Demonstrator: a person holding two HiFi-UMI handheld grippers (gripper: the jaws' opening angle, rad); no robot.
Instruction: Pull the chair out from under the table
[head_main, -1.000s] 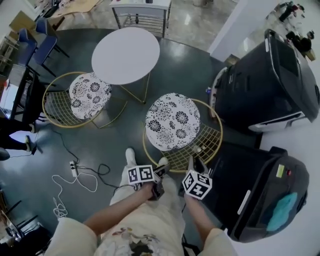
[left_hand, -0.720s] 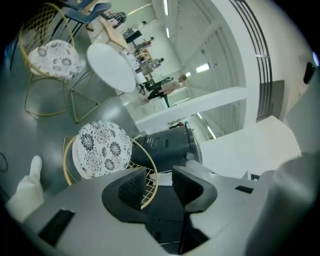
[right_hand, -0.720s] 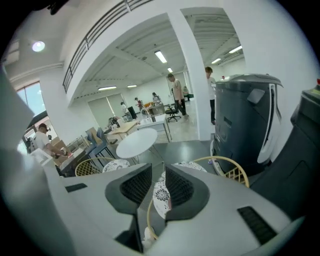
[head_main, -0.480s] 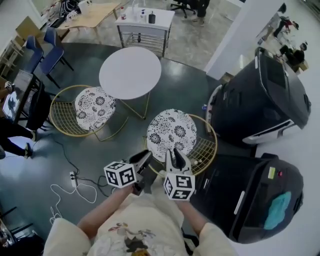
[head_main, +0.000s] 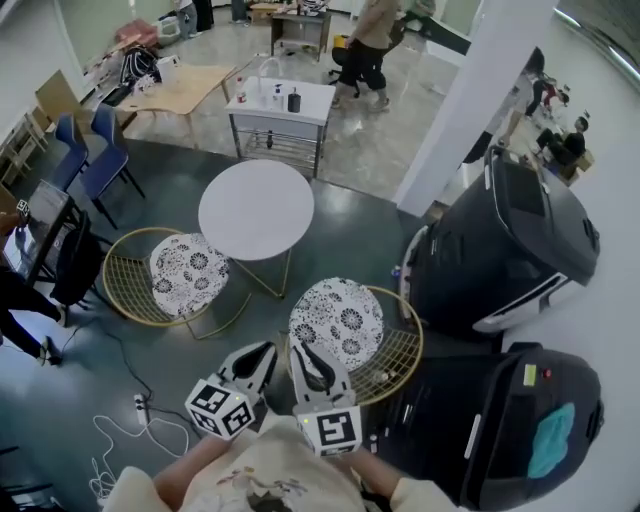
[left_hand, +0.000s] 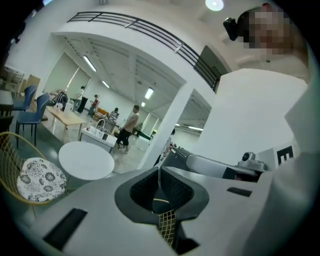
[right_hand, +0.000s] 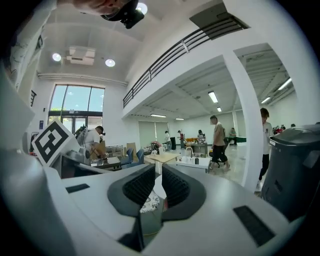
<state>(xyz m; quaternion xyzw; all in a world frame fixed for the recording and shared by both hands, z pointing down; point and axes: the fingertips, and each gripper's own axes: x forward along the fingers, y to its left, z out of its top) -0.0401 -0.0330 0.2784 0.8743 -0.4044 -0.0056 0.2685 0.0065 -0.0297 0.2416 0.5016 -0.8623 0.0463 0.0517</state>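
The left claw (left_hand: 159, 172) has just squeezed shut, empty. The right claw (right_hand: 159, 175) has been closing too, a thin gap left, empty. The chair (head_main: 337, 322) sits at 5 o'clock from the table (head_main: 255, 208), looking pulled out; lift claws clear gently.

Both are held near level: left hand-held gripper (head_main: 262, 352) just closed, empty; right hand-held gripper (head_main: 303, 352) just closing, a narrow gap left.
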